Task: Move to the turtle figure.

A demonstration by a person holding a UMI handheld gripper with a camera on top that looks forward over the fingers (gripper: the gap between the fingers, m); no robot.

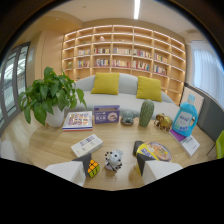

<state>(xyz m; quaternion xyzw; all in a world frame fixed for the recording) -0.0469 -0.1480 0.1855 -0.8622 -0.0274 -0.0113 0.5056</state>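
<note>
The turtle figure [128, 118], small, rounded and grey-green, sits on the wooden table [45, 142] beyond the fingers, between a purple box [106, 114] and a green cactus figure [146, 113]. My gripper [113, 156] is open, well short of the turtle. A small white figure with black spots [114, 160] stands between the fingertips with gaps on both sides. A multicoloured puzzle cube [93, 168] lies by the left finger [84, 161].
A potted plant [50, 97] stands at the left with a picture book [78, 120] beside it. A white box [86, 145], a round yellow packet [154, 151], a golden animal figure [163, 121], a blue bottle [186, 119] and a booklet [189, 145] are also on the table. A sofa and shelves lie behind.
</note>
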